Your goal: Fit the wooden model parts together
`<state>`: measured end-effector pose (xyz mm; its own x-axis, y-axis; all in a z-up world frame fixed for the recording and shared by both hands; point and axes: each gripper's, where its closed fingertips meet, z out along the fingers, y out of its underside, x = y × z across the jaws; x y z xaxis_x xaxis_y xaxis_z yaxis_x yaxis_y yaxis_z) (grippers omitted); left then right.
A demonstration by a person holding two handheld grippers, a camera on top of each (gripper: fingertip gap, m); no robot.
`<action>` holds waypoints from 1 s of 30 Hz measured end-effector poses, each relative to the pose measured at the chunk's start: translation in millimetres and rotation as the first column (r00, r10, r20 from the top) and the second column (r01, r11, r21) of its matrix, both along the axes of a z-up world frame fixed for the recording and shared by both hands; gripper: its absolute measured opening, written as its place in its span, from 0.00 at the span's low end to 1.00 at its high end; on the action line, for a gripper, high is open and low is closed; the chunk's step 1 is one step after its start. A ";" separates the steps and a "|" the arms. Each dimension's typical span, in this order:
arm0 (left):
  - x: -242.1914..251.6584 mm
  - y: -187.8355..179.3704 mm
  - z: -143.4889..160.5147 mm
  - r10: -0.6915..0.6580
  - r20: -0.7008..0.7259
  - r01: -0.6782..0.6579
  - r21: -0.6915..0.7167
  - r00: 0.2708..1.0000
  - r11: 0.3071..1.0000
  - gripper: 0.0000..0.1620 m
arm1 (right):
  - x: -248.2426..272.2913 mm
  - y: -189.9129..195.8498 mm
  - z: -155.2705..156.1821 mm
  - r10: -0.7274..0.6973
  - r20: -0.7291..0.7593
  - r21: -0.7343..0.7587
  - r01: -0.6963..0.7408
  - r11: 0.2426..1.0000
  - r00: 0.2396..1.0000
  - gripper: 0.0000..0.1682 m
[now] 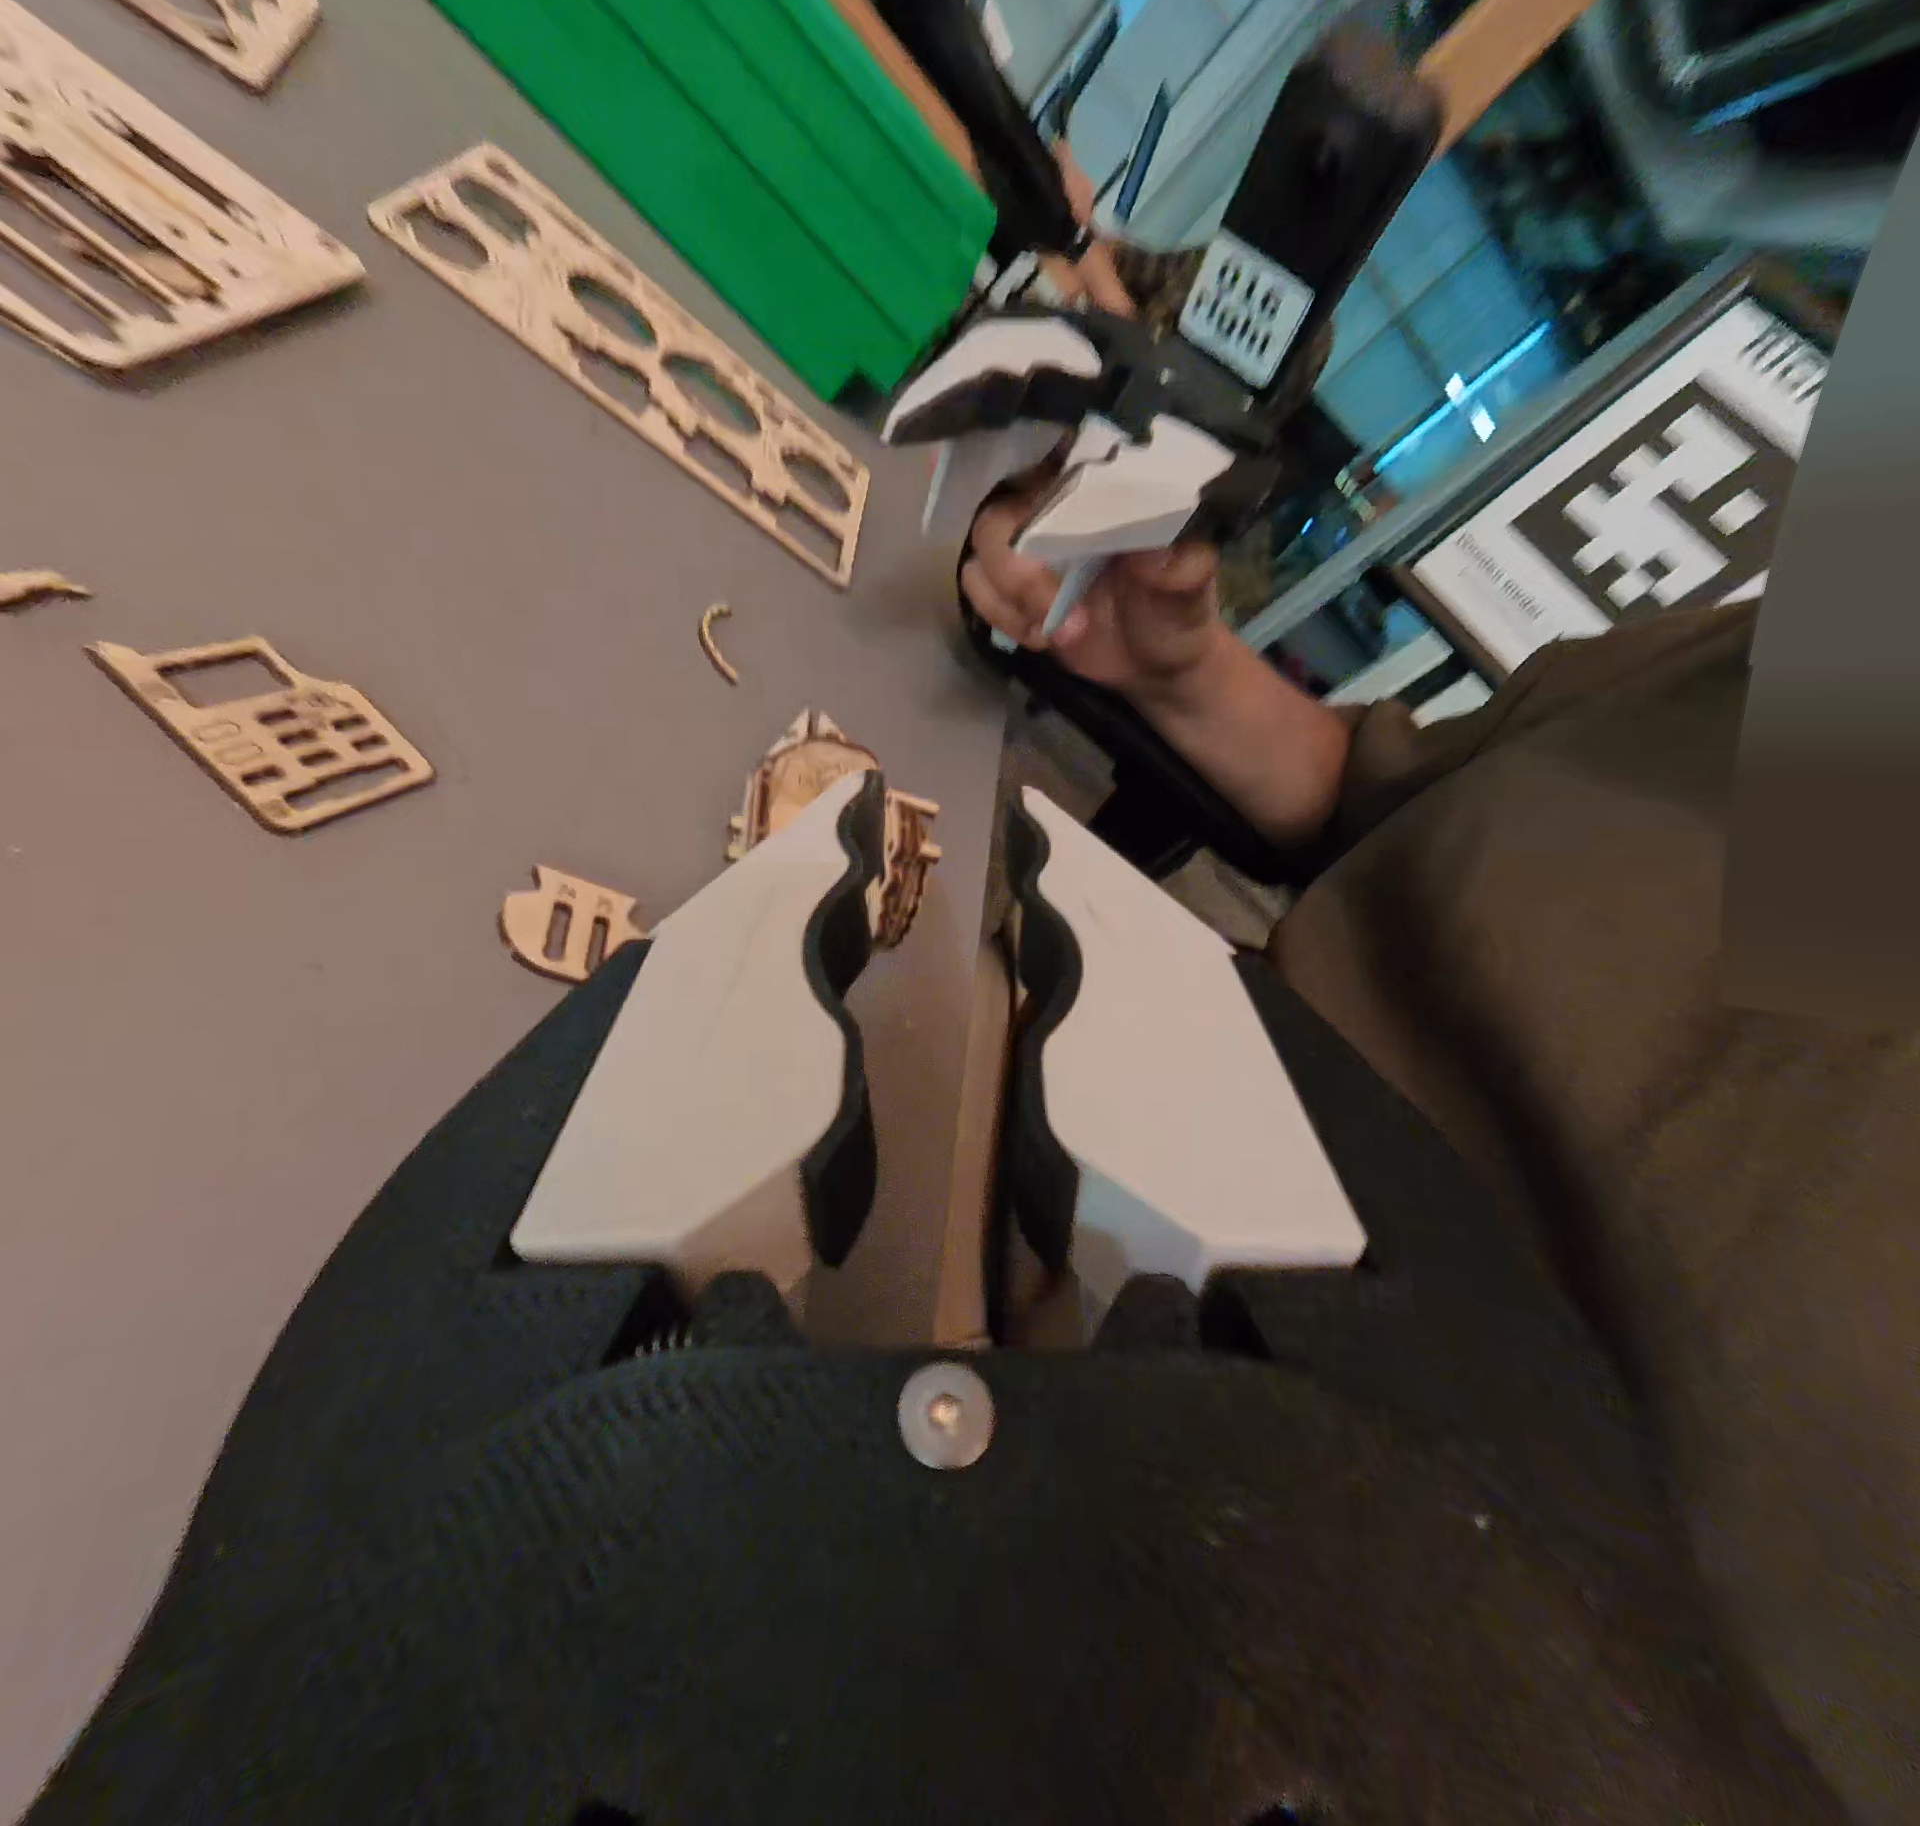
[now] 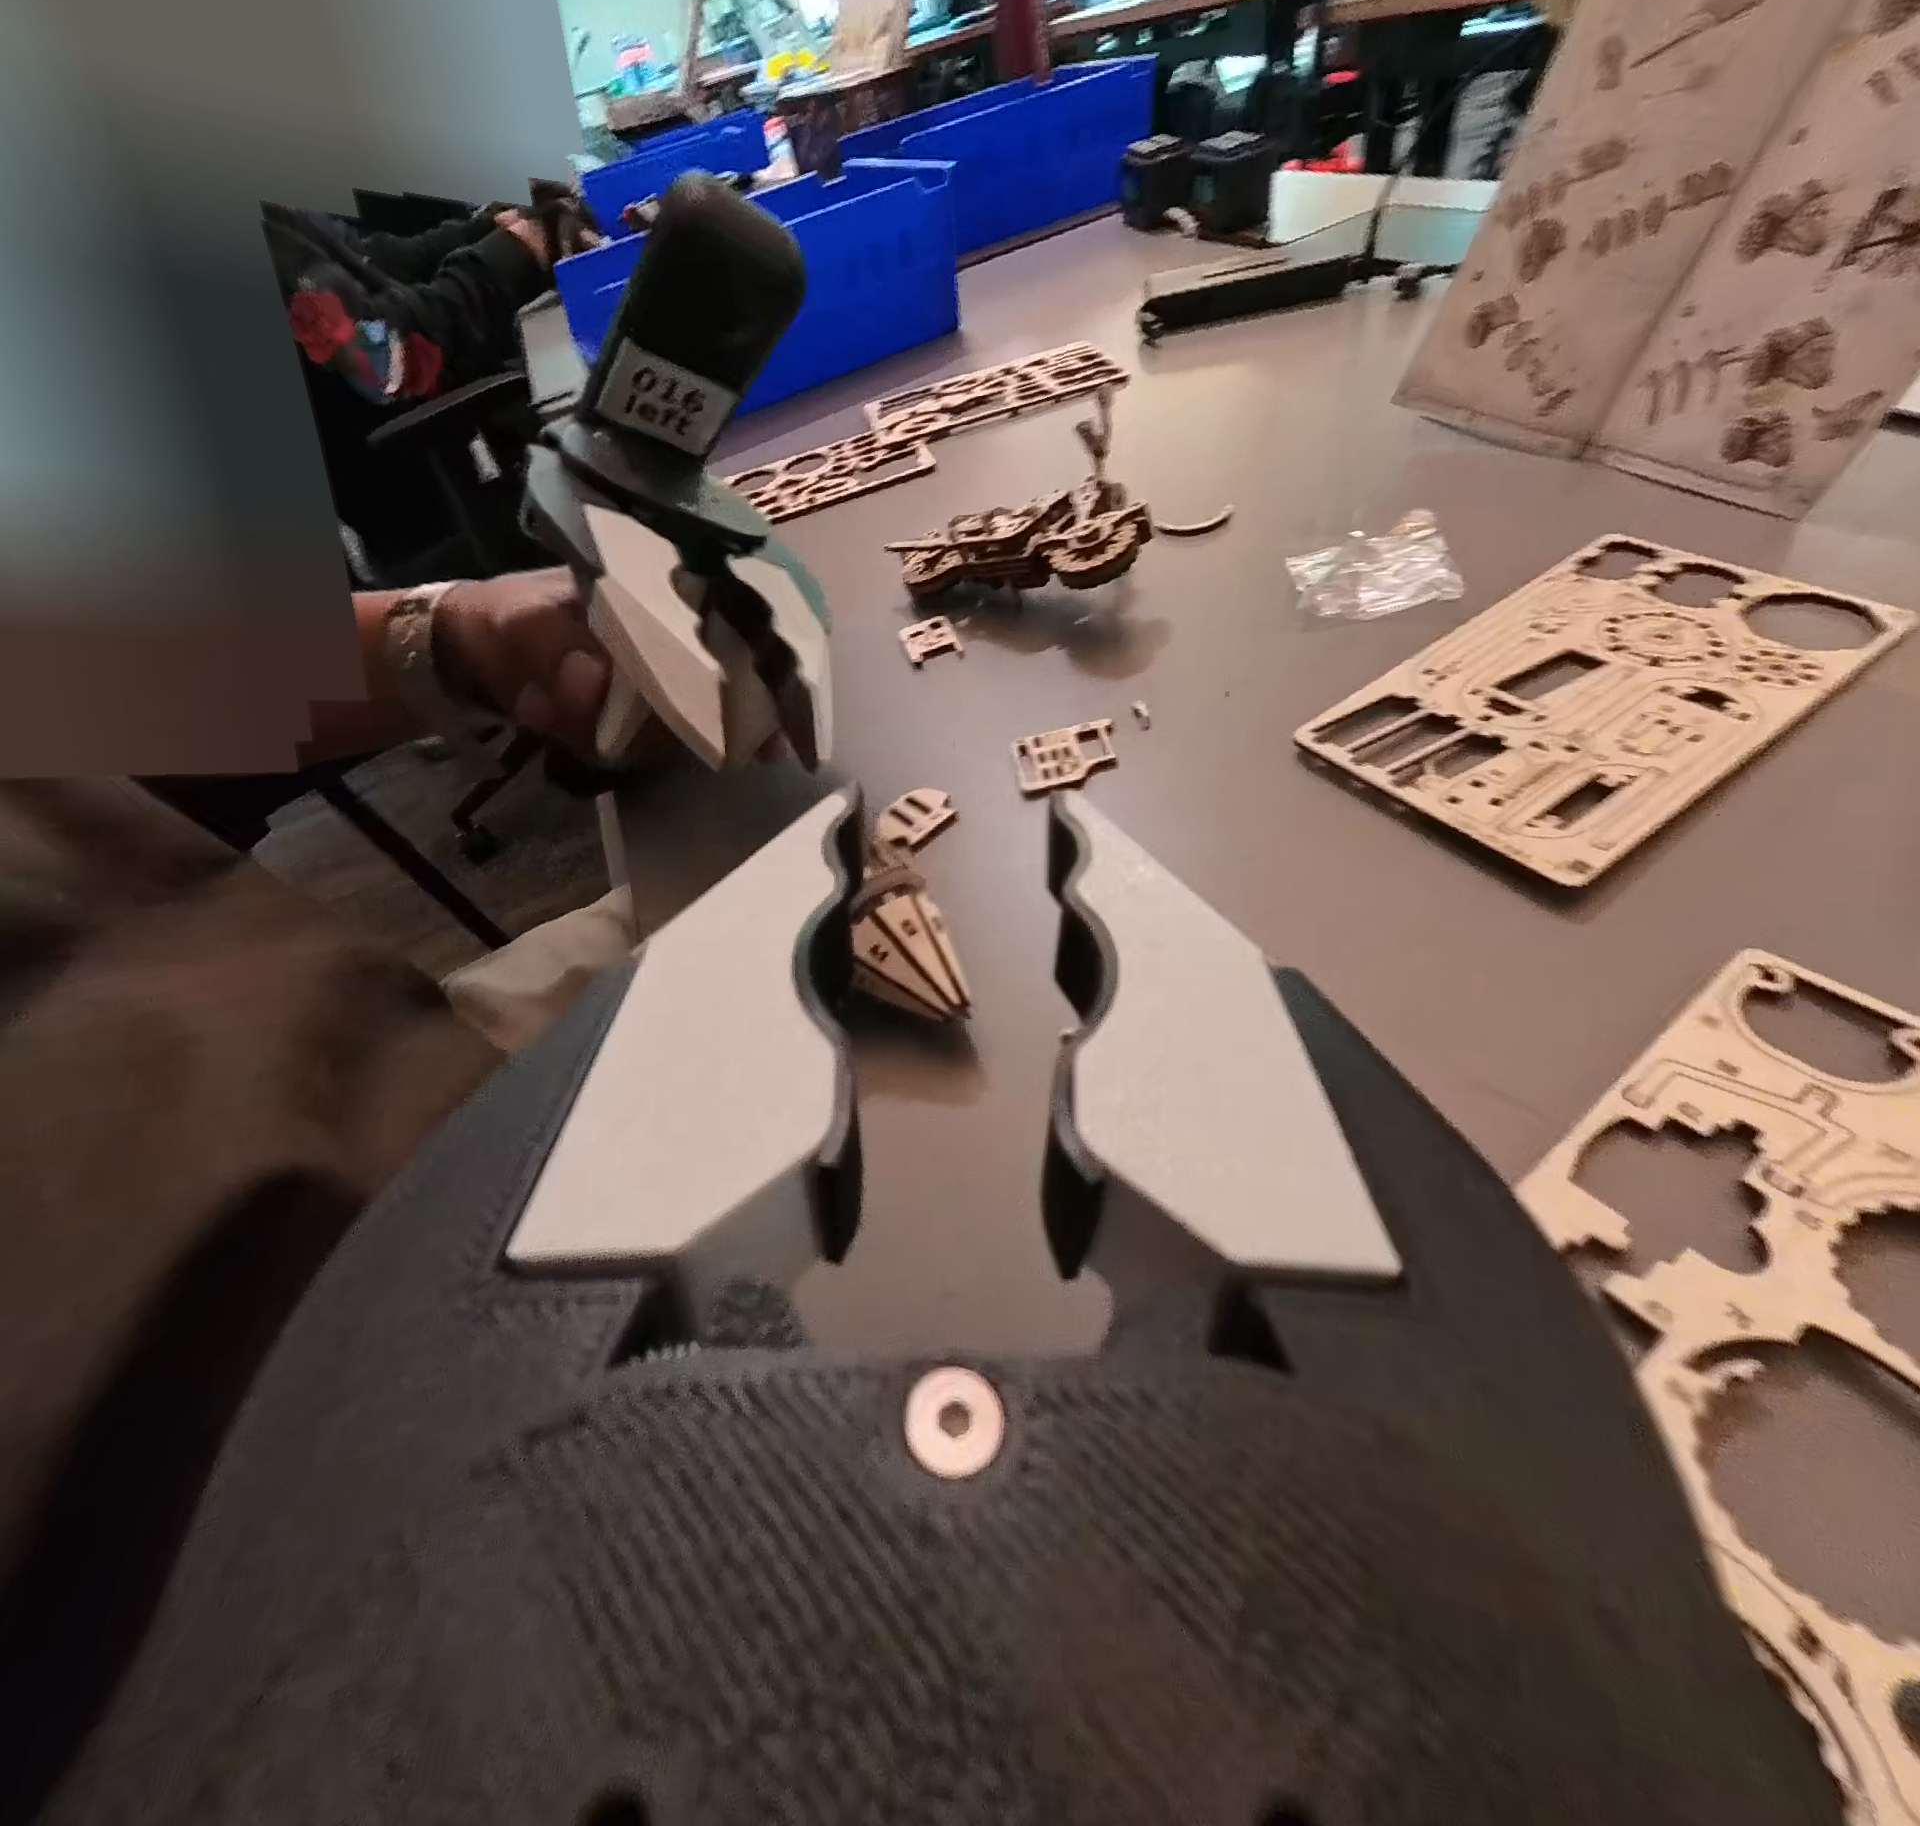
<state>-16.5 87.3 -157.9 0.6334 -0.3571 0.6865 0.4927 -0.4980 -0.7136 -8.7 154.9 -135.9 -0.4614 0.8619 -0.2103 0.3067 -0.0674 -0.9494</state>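
Right wrist view: the right gripper (image 2: 951,820), pale grey wedge fingers with wavy black rubber pads on a ribbed black printed body, is hanging parted above the dark matte table (image 2: 1195,945), gripping nothing. A small cone-shaped assembly of layered pale plywood (image 2: 909,935) is lying on the table just inside the left pad, at 11 o'clock from the gap; whether it is touching the pad, cannot tell. A flat slotted plywood piece (image 2: 1062,753) is resting at 12 o'clock beyond the tips. Farther out at 12, a dark laser-cut wooden motorcycle model (image 2: 1023,540) is standing upright. Punched plywood sheets (image 2: 1590,706) are lying flat at 2 and 4 o'clock. A crinkled clear plastic bag (image 2: 1371,561) is sitting at 1 o'clock; contents too small to tell. Blue plastic bins (image 2: 883,249) are lining the far edge, contents not visible.

Left wrist view: the left gripper (image 1: 945,800) is straddling the table edge, fingers slightly apart and empty, with the layered plywood assembly just behind its left fingertip.
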 end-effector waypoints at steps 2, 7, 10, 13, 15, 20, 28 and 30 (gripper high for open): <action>-12.1 -0.1 11.5 0.042 0.064 -0.045 0.056 0.997 0.997 0.13 | 1.2 4.3 4.2 -0.020 -0.002 -0.028 0.020 0.999 1.000 0.23; -42.7 -1.3 17.3 0.160 0.086 -0.168 0.102 0.983 0.980 0.01 | 8.7 1.6 9.9 0.030 -0.004 -0.070 -0.030 0.997 1.000 0.04; -51.1 -2.2 17.5 0.199 0.048 -0.203 0.119 0.979 0.972 0.00 | 6.2 4.9 4.4 -0.004 0.004 -0.001 0.004 1.000 1.000 0.01; -50.5 -1.6 15.2 0.201 0.024 -0.203 0.113 0.979 0.973 0.00 | 1.4 9.1 -3.6 -0.056 0.016 0.076 0.055 0.996 0.998 0.07; -48.0 -0.8 13.2 0.193 0.008 -0.193 0.104 0.981 0.976 0.00 | 1.7 4.0 -6.5 -0.034 0.014 0.109 0.032 0.993 0.999 0.06; -43.2 1.2 9.1 0.173 0.015 -0.174 0.074 0.985 0.982 0.00 | 2.4 -8.2 -14.5 0.009 0.032 0.174 -0.014 0.985 0.999 0.08; -45.2 4.6 2.3 0.201 -0.016 -0.200 0.034 0.979 0.979 0.03 | 3.7 -15.2 -24.8 0.048 0.067 0.226 -0.062 0.972 0.997 0.07; -43.9 4.6 2.2 0.200 -0.031 -0.198 0.037 0.979 0.979 0.06 | 5.0 -17.6 -24.2 0.065 0.064 0.225 -0.078 0.971 0.996 0.06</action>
